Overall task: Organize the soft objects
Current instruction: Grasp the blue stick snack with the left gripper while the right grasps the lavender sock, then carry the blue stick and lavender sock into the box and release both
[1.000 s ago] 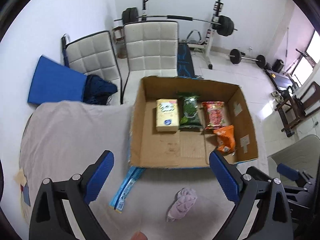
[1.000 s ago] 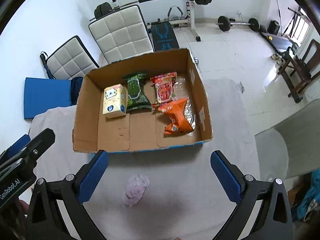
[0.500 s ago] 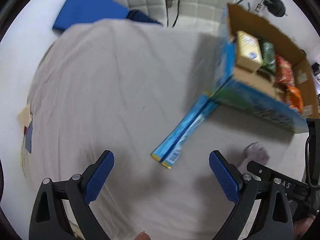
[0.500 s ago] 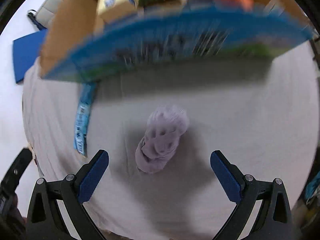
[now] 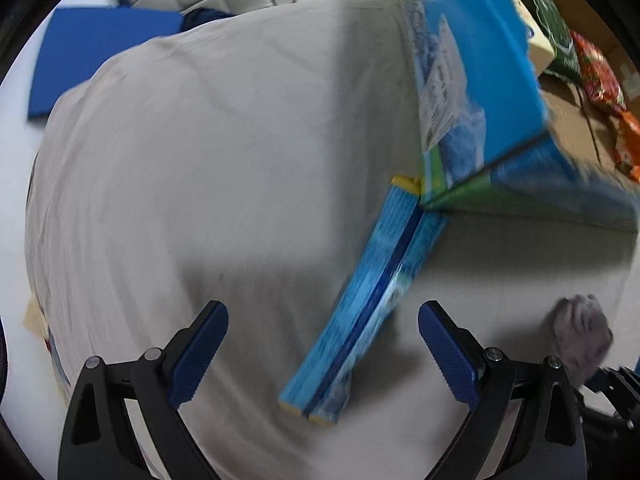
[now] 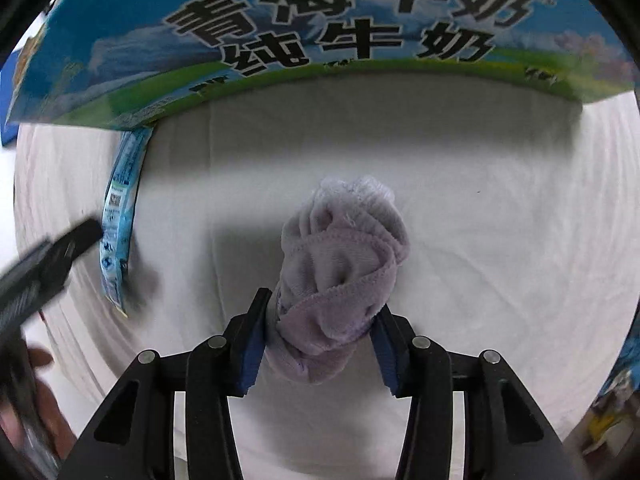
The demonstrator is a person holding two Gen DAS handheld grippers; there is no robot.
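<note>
Lilac terry cloth (image 6: 340,276), bunched into a soft wad, is sitting pinched between the blue pads (image 6: 250,356) of the right gripper (image 6: 318,344), whose jaws are pressing into it from both sides. The wad is lying on the pale grey sheet (image 6: 480,260) covering the table, near the printed front wall of the cardboard box (image 6: 320,40) but not touching it.

Over in the left wrist view, the left gripper (image 5: 322,354) is hanging with its jaws spread wide, nothing between them but the sheet (image 5: 200,160) and the near end of a long blue packet (image 5: 360,304). That packet is lying flat, its far end tucked against the box corner (image 5: 480,100); whether the fingers are touching it I cannot tell, as the view is blurred. The same cloth (image 5: 580,336) is showing at the right edge of this view. Inside the box, a green bag (image 5: 556,36), a red bag (image 5: 600,72) and an orange bag (image 5: 628,140) are lying side by side
</note>
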